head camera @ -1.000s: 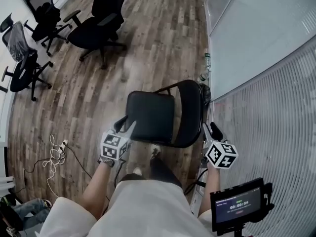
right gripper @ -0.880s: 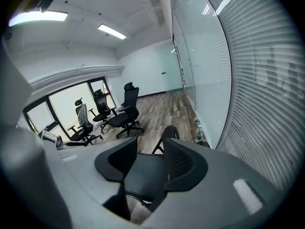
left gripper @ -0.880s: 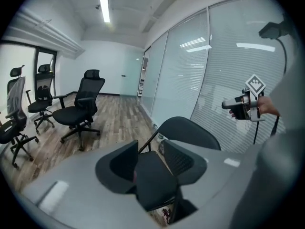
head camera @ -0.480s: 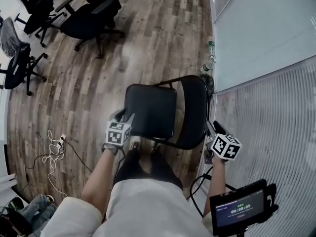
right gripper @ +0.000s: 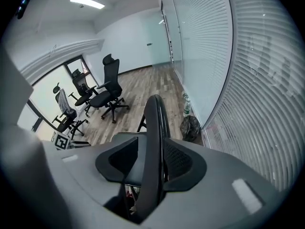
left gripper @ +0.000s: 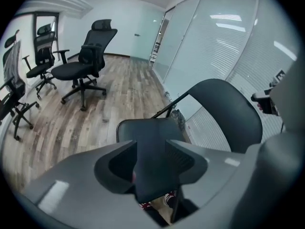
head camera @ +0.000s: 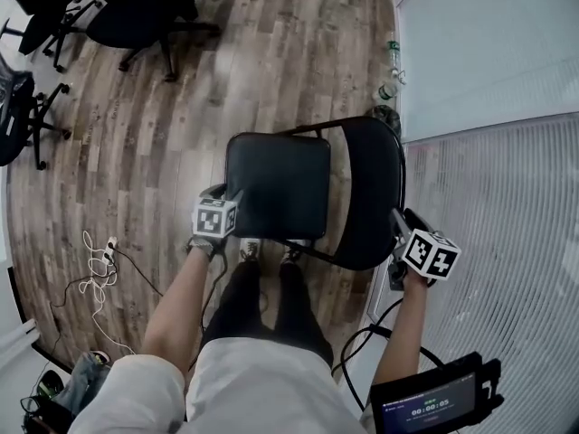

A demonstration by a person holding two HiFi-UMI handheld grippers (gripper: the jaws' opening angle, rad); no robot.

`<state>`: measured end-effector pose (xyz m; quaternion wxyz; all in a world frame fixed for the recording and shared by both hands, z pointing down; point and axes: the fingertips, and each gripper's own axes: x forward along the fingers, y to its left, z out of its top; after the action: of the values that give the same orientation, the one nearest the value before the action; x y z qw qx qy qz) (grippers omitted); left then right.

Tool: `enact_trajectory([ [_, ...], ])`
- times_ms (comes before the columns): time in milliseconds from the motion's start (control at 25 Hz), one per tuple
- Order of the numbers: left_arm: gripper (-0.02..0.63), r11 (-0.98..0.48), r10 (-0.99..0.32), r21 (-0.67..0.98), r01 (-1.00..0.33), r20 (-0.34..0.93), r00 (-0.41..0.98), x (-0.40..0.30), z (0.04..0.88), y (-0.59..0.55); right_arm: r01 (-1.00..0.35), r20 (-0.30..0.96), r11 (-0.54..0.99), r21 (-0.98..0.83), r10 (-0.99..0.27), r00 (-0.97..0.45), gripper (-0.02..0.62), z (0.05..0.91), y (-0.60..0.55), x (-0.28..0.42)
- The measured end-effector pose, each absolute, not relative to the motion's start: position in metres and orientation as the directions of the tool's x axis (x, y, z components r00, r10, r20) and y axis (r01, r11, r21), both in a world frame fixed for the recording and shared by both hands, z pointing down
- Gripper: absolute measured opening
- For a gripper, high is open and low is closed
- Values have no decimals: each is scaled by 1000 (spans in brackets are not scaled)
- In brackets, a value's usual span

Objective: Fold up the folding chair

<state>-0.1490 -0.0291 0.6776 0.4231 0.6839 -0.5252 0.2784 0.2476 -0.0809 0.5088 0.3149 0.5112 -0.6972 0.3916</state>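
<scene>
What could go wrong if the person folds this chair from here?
The left gripper, jaws just opening, straddles only a corner of the seat, which may slip when lifted. The right gripper, jaws just closing, straddles the thin backrest edge; it might twist free. The shoes stand near the seat's front, where folding could pinch them.

The floor is made of long brown wooden planks (head camera: 271, 70). Black office chairs on wheels (left gripper: 81, 66) stand far back on it. A tangle of thin white wires (head camera: 95, 283) lies at one side. Along the other side runs a pale, cloudy glass wall (head camera: 488, 43), then white blinds with thin stripes (head camera: 516, 242). Small bottles (head camera: 387, 89) and a dark bag (right gripper: 190, 127) sit by the glass. A long bright lamp (right gripper: 86, 2) shines on the white ceiling.
</scene>
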Motion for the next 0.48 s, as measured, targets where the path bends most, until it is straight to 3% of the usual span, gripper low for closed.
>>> enact_trajectory([
  [160,186,-53,-425,293,-955,859,287,-151,715,-34,-955,854,205,-213,-437,-284,144,514,-90,252],
  [320,193,-46,-381,290,-956,879,285,-154,733,-36,-945,865,236,-224,-398,-305,200,514,-100,253],
  [480,198,-45,-362,299,-953,885,295,-158,747,-34,-936,885,258,-238,-340,-319,213,525,-98,252],
])
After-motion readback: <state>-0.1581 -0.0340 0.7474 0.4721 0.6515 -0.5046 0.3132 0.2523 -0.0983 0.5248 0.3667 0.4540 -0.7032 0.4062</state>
